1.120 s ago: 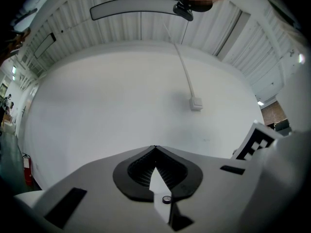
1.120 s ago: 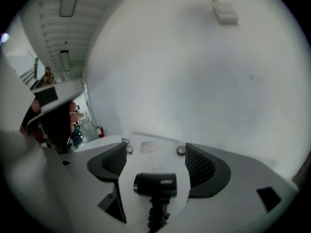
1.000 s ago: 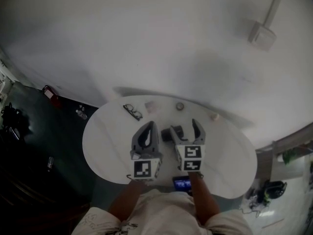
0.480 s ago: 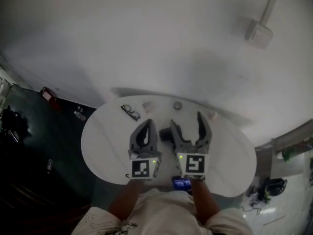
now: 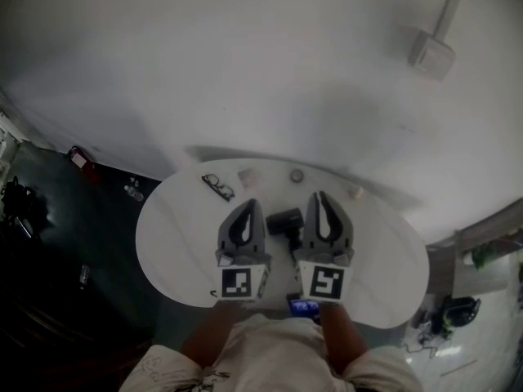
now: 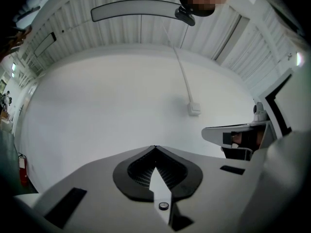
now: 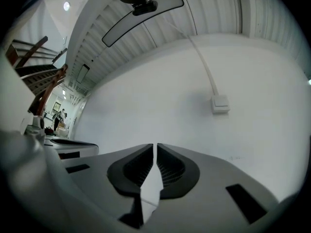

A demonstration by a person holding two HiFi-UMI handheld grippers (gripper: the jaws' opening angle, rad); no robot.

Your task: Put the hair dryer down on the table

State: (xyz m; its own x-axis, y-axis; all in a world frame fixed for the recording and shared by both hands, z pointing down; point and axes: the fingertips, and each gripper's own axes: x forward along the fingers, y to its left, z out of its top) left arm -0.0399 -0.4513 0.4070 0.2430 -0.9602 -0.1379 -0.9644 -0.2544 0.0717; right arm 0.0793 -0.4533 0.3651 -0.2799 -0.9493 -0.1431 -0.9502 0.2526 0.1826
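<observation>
The dark hair dryer lies on the round white table, in the gap between my two grippers. My left gripper hovers just left of it, shut and empty, tips touching. My right gripper hangs just right of the dryer. Its jaws are closing with nothing between them, and only a thin slit shows. Both gripper views look at the bare white wall, so the dryer is hidden there.
Black glasses and three small items lie along the table's far edge. A lit phone screen sits at the near edge. A wall box with a conduit is mounted on the wall. Dark floor lies left.
The right gripper's jaws stood wide open beside the hair dryer and have now swung together. The dryer stays on the table. The left gripper has not moved.
</observation>
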